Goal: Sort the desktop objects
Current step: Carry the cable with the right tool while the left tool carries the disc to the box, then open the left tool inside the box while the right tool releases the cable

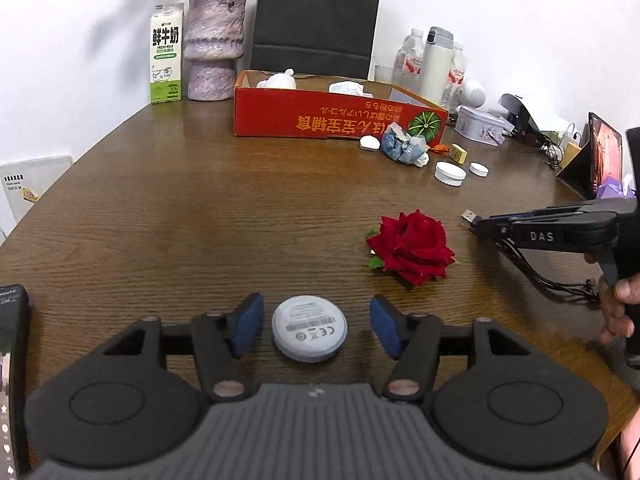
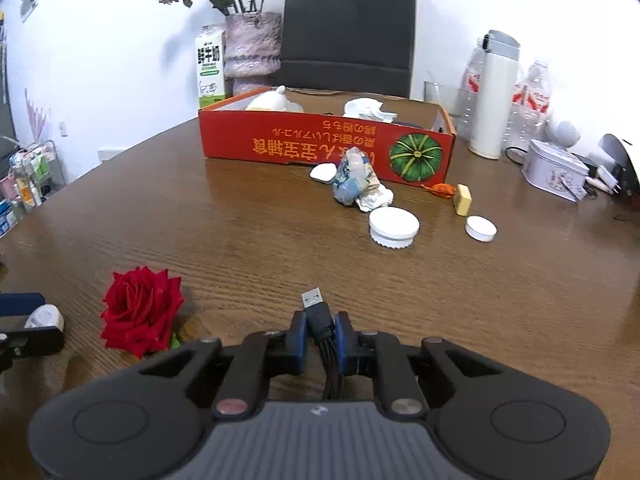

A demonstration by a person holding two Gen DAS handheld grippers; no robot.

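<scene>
1. Between the fingers of the left gripper (image 1: 316, 326) lies a round white disc (image 1: 309, 328), flat on the desk (image 1: 200, 220), label side up. The fingers stand well apart with a gap on each side — nothing is gripped yet.
2. On the other side, the right gripper (image 2: 320, 334) has its fingers nearly closed on a black USB cable (image 2: 318, 316); the metal plug pokes out just past the fingertips and the cord trails back under the tool.
3. A red rose (image 1: 412, 248) rests on the desk ahead and to the right of the left fingers, between the two grippers.
4. Well beyond both sets of fingers stands the red box (image 1: 340, 114), the likely place for sorted things.
5. Risks — the disc is low and smooth, so closing fingers may ride over its edge or push it along the desk. The trailing cord could drag across the rose, or slide through the pinch if it snags.
</scene>
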